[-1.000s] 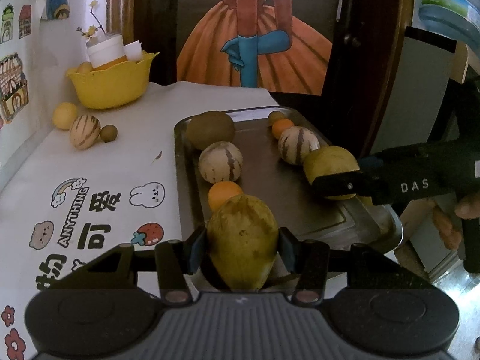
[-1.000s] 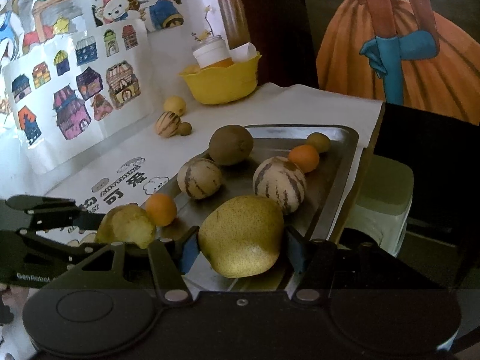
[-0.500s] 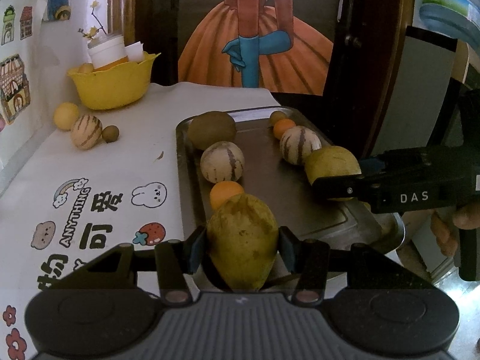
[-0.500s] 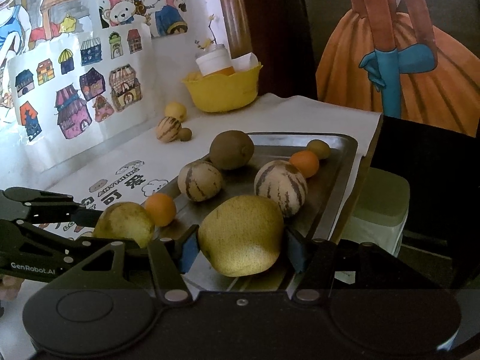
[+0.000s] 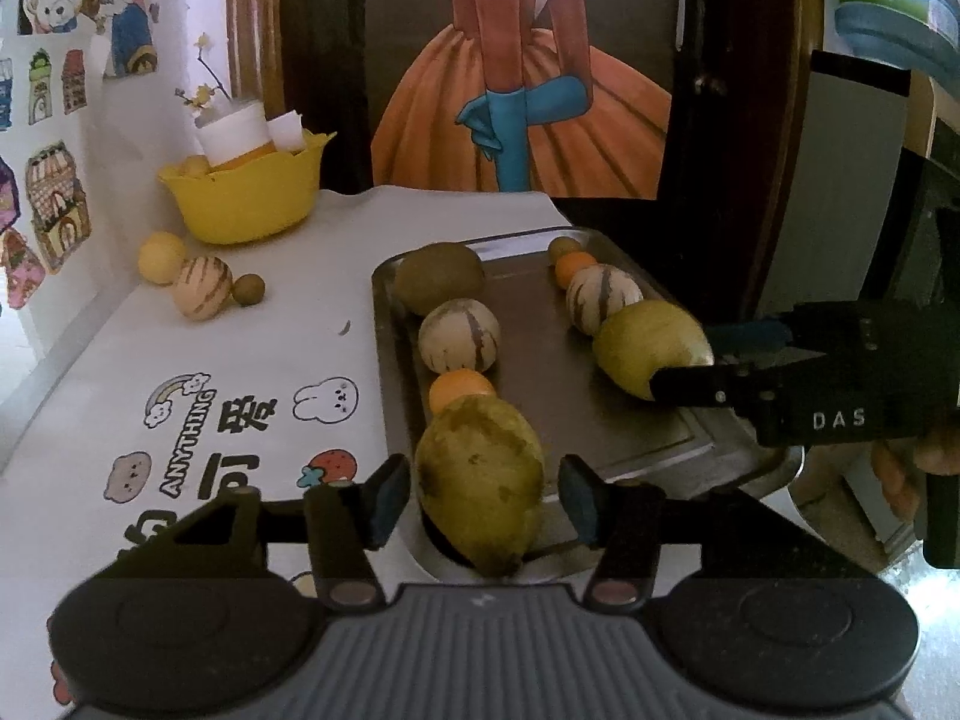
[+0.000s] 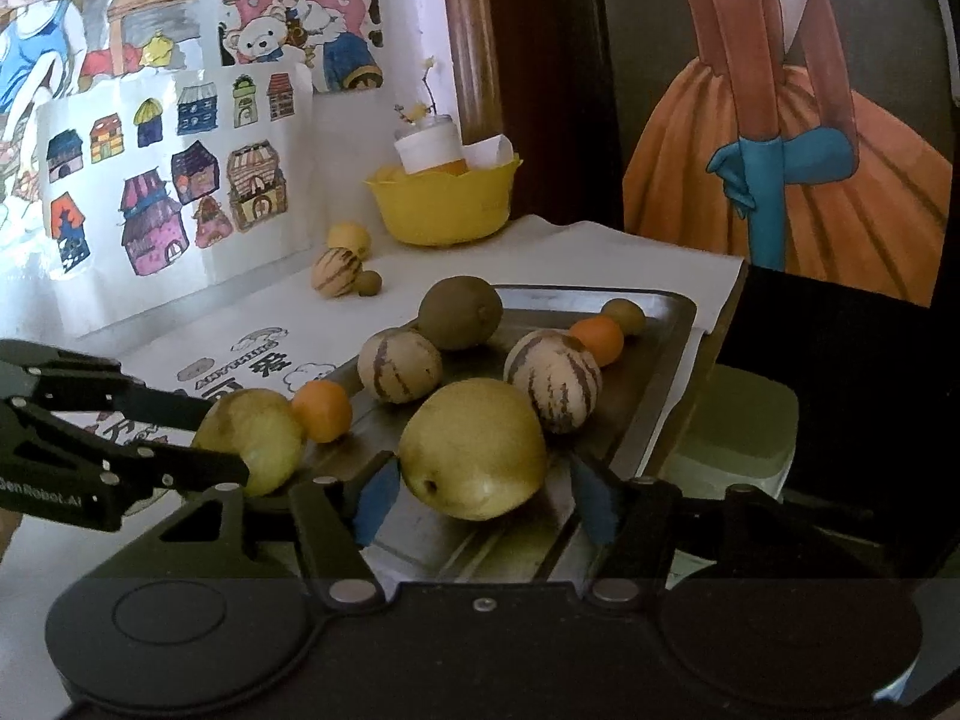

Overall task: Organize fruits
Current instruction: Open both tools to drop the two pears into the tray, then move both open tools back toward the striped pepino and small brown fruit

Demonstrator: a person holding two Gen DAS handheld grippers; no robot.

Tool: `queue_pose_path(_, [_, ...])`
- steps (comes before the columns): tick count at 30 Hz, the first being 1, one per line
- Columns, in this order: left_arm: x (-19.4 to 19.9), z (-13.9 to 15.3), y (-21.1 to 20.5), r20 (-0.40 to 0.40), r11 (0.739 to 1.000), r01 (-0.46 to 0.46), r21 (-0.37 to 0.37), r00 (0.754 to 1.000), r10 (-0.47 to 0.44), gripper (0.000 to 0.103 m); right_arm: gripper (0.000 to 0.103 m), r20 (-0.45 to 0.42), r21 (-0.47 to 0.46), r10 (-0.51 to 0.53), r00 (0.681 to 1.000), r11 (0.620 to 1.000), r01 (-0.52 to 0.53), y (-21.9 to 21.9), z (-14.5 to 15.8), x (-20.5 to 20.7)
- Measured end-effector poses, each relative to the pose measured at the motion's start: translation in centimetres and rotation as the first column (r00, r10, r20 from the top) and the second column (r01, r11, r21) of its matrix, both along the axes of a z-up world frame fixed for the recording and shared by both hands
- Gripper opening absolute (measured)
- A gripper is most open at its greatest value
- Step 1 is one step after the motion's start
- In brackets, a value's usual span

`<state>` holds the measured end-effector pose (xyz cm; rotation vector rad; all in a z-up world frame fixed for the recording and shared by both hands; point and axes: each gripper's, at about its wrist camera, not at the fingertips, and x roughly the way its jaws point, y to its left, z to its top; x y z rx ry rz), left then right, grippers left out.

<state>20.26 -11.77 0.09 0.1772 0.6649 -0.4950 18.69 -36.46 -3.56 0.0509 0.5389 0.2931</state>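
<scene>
A metal tray [image 5: 600,414] [image 6: 666,360] holds two rows of fruit. My left gripper [image 5: 483,495] is open around a spotted yellow-green pear [image 5: 480,477] lying at the near end of the left row, pads apart from it. My right gripper [image 6: 480,492] is open around a second pear [image 6: 474,447] at the near end of the right row. Behind them lie oranges [image 5: 459,387] [image 6: 597,339], striped melons [image 5: 459,336] [image 6: 552,381] and a brown kiwi [image 5: 438,276] [image 6: 459,312].
A yellow bowl [image 5: 249,192] [image 6: 447,201] with a white cup stands at the table's back. A yellow fruit, a striped melon [image 5: 201,294] and a small brown fruit lie loose near it. The tray sits at the table's right edge. Posters cover the left wall.
Both grippers have opened, letting go of the two pears, which now rest on the tray. Both have pulled back slightly.
</scene>
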Motion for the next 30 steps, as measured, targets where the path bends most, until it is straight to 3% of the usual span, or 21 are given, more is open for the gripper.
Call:
queue_pose_path(6, [-1.2, 0.3, 0.6, 0.002, 1.000, -0.016, -0.005, 1.000, 0.016, 0.074, 0.080, 0.014, -0.029, 0.006, 1.000, 1.000, -0.006, 0.5, 0.3, -1.7])
queue_pose_path(17, [-3.5, 0.8, 3.1, 0.007, 0.999, -0.035, -0.034, 0.999, 0.035, 0.085, 0.096, 0.038, -0.111, 0.030, 0.999, 0.993, -0.026, 1.7, 1.6, -5.2])
queue_pose_path(24, [-4.6, 1.1, 5.7, 0.008, 0.996, -0.085, -0.027, 0.996, 0.086, 0.098, 0.102, 0.002, -0.135, 0.054, 0.999, 0.989, -0.053, 2.9, 2.0, -5.9])
queue_pose_path(30, [-4.6, 1.5, 8.3, -0.023, 0.988, -0.155, -0.003, 0.988, 0.154, 0.102, 0.102, -0.080, -0.129, 0.069, 0.994, 0.988, -0.079, 3.8, 2.4, -5.8])
